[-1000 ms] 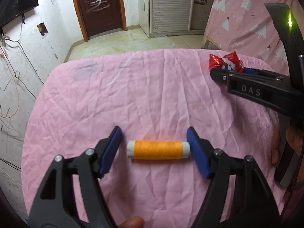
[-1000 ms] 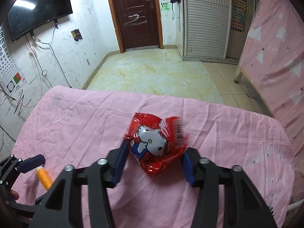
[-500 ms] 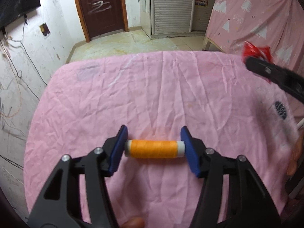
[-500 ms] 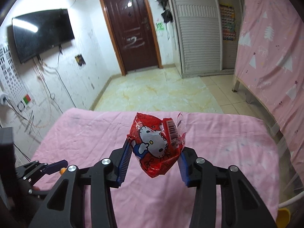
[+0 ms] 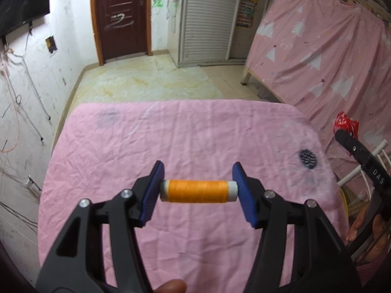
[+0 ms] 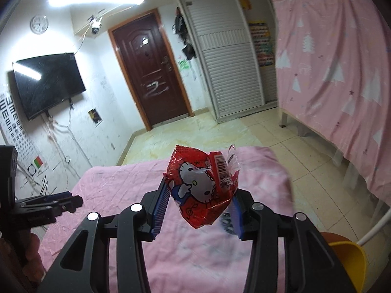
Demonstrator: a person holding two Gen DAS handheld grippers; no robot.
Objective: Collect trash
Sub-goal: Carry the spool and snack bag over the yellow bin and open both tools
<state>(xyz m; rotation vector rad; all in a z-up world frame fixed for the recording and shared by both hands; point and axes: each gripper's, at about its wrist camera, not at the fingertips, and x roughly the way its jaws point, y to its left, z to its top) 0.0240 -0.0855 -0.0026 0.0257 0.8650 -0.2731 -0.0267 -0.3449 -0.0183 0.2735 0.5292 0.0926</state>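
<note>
An orange thread spool (image 5: 198, 191) with white ends hangs above the pink-clothed table (image 5: 171, 134), clamped end to end by my left gripper (image 5: 198, 190). In the right wrist view my right gripper (image 6: 199, 207) is shut on a red cartoon-cat snack wrapper (image 6: 201, 190), held in the air over the table's right side. That wrapper (image 5: 345, 124) and the right gripper's black arm also show at the right edge of the left wrist view. The left gripper's black body (image 6: 44, 207) appears at the left of the right wrist view.
A yellow bin (image 6: 348, 258) sits at the lower right beside the table, with white chair rails (image 5: 359, 171) next to it. A dark stain (image 5: 307, 159) marks the cloth. A pink-draped bed (image 6: 342, 73) stands on the right; the tiled floor and a door lie beyond.
My left gripper closed on the spool and lifted it off the cloth. My right gripper rose and swung to the right with the wrapper, away from the table's middle.
</note>
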